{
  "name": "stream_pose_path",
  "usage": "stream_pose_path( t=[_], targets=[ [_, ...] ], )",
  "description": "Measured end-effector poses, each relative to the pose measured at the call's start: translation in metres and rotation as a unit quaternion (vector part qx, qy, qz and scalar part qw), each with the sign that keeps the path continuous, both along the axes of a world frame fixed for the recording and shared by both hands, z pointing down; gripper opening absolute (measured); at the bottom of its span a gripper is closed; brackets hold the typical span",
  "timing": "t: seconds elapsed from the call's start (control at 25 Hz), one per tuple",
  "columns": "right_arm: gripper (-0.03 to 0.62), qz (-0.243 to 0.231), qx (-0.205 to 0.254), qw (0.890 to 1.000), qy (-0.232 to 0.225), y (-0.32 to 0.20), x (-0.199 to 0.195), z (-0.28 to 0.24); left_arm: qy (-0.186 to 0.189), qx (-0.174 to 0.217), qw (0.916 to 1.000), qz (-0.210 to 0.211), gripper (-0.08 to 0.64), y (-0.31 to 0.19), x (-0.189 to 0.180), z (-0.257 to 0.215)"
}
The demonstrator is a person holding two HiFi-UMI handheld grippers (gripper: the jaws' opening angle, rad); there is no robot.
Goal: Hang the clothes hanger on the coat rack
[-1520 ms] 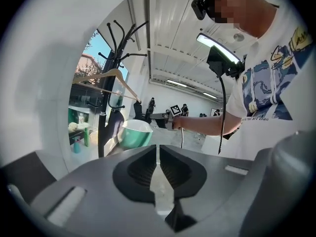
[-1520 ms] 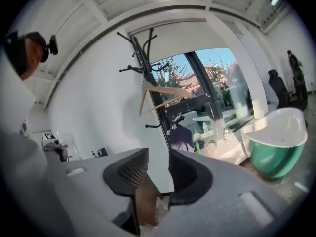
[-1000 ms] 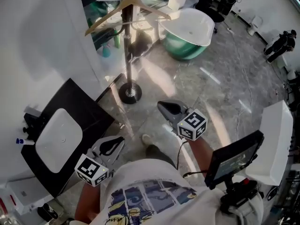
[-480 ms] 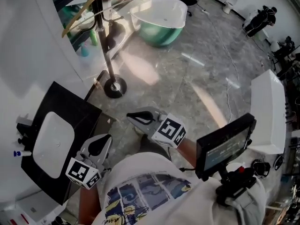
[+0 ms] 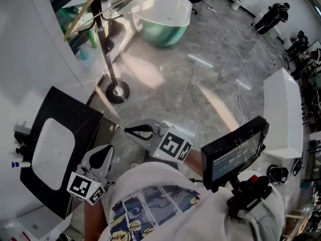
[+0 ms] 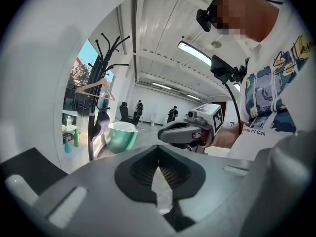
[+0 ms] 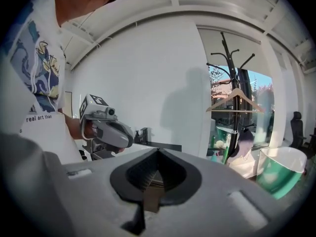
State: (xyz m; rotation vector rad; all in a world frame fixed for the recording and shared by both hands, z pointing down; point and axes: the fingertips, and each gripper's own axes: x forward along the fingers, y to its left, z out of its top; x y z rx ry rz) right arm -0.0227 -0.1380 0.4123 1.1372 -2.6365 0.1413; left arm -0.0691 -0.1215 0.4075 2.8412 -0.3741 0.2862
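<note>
A wooden clothes hanger [image 5: 93, 4] hangs on the black coat rack [image 5: 106, 49] at the top left of the head view, beside the window. The same hanger [image 7: 237, 101] shows on the rack [image 7: 236, 68] in the right gripper view, and the hanger [image 6: 97, 88] also appears in the left gripper view. Both grippers are low, close to the person's body and far from the rack. My left gripper [image 5: 107, 150] is shut and holds nothing. Shut and empty too, my right gripper [image 5: 128, 130] points left just above it.
A green and white bathtub [image 5: 163, 19] stands behind the rack. A black vanity with a white basin [image 5: 47, 144] lies at the left by the white wall. A monitor [image 5: 233, 152] hangs on the person's chest, and a white cabinet [image 5: 283, 109] stands at the right.
The right gripper has swung left and rolled, ending close above the left gripper. The left gripper shifted a little. The hanger stays on the rack.
</note>
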Motion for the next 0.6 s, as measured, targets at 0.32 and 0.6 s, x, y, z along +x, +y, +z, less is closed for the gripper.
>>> stream_pose_path(
  t=[0.32,0.6],
  targets=[
    [0.002,-0.017,0.008,1.0,0.011,0.001,-0.013,-0.008,0.005,0.001,1.0,-0.005,0.003,0.002,-0.005,-0.003],
    [0.0,-0.022,0.009,1.0,0.02,0.001,-0.021,-0.006,0.012,0.0,0.9999,-0.01,0.003,0.002,-0.012,0.001]
  ],
)
